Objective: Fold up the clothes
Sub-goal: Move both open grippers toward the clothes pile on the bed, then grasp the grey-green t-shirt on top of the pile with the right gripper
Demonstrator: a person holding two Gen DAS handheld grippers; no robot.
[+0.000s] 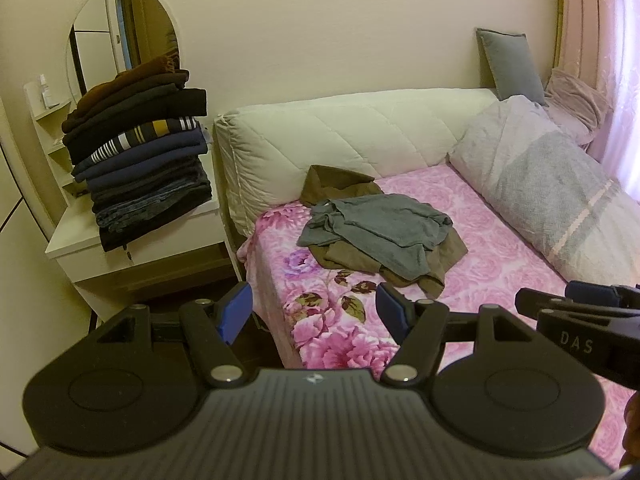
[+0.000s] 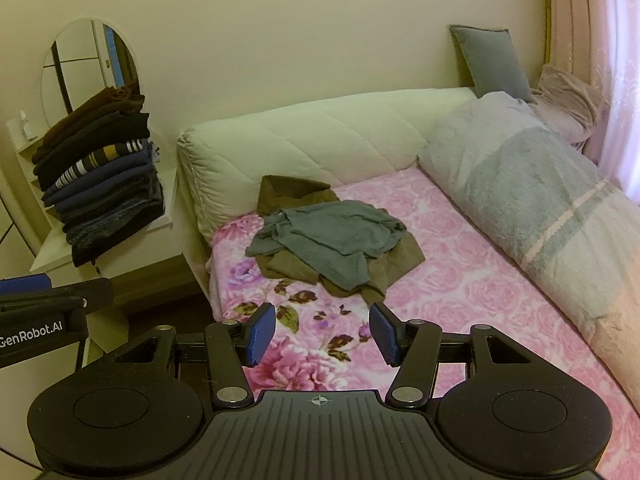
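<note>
A crumpled grey shirt (image 1: 380, 230) (image 2: 332, 236) lies on top of an olive-brown garment (image 1: 340, 184) (image 2: 294, 192) near the head of the pink floral bed (image 1: 480, 272) (image 2: 460, 280). My left gripper (image 1: 314, 312) is open and empty, held above the bed's near corner, well short of the clothes. My right gripper (image 2: 322, 334) is also open and empty over the floral sheet, just in front of the pile. Each gripper shows at the edge of the other's view.
A tall stack of folded dark clothes (image 1: 140, 156) (image 2: 100, 184) sits on a white bedside table (image 1: 132, 256) below an oval mirror (image 1: 120, 32). A cream padded headboard (image 1: 340, 136), a grey-and-pink rolled blanket (image 1: 552, 196) (image 2: 540, 200), a grey cushion (image 1: 510, 64) and pink curtains border the bed.
</note>
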